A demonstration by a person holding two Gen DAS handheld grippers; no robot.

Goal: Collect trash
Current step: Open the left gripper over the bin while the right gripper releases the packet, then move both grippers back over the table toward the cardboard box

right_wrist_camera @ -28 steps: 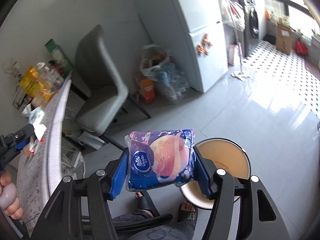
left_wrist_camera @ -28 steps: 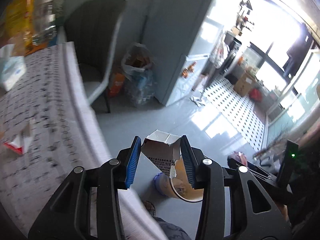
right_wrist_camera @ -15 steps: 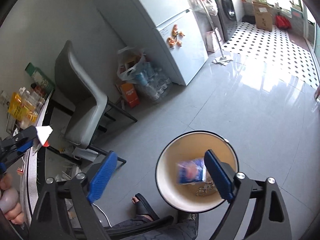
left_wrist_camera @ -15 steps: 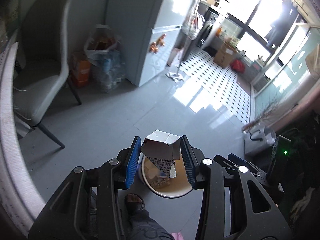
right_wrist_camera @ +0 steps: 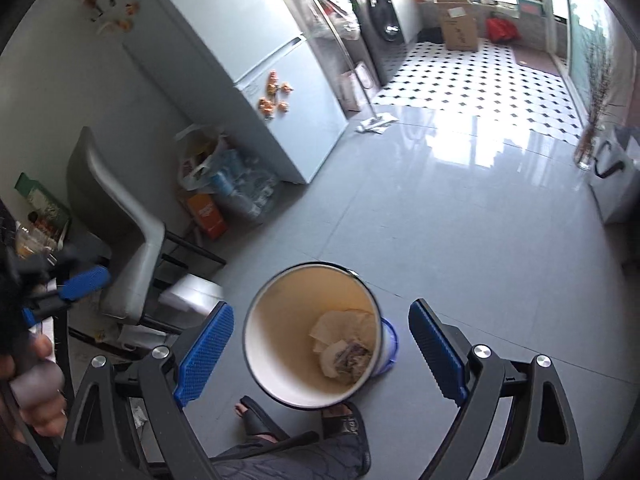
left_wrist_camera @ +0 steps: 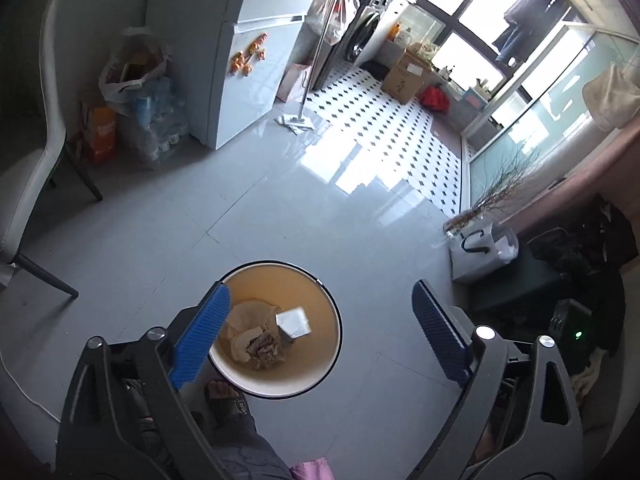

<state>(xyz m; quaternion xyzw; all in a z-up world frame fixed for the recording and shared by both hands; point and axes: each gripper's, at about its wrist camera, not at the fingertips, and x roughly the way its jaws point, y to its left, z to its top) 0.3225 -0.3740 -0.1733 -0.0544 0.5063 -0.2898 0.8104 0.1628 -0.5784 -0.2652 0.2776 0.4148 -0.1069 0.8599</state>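
A round cream trash bin (left_wrist_camera: 320, 300) stands on the grey floor below both grippers; it also shows in the right wrist view (right_wrist_camera: 260, 340). Inside lie crumpled paper (left_wrist_camera: 256, 340) and a small white-topped carton (left_wrist_camera: 294, 320). My left gripper (left_wrist_camera: 320, 340) is open and empty above the bin. My right gripper (right_wrist_camera: 320, 352) is open and empty above the bin too. The left gripper's blue pad (right_wrist_camera: 86, 282) shows at the left edge of the right wrist view.
A grey chair (right_wrist_camera: 120, 240) stands left of the bin, with the table edge behind it. A fridge (right_wrist_camera: 248, 60), a bag of bottles (right_wrist_camera: 236, 188) and an orange box (right_wrist_camera: 208, 216) are beyond. My sandalled feet (right_wrist_camera: 344, 420) are beside the bin. A white bag (left_wrist_camera: 480, 248) stands to the right.
The right gripper opened and dropped the tissue pack into the bin. The left gripper swung from the table to above the bin, opened, and released the carton into it.
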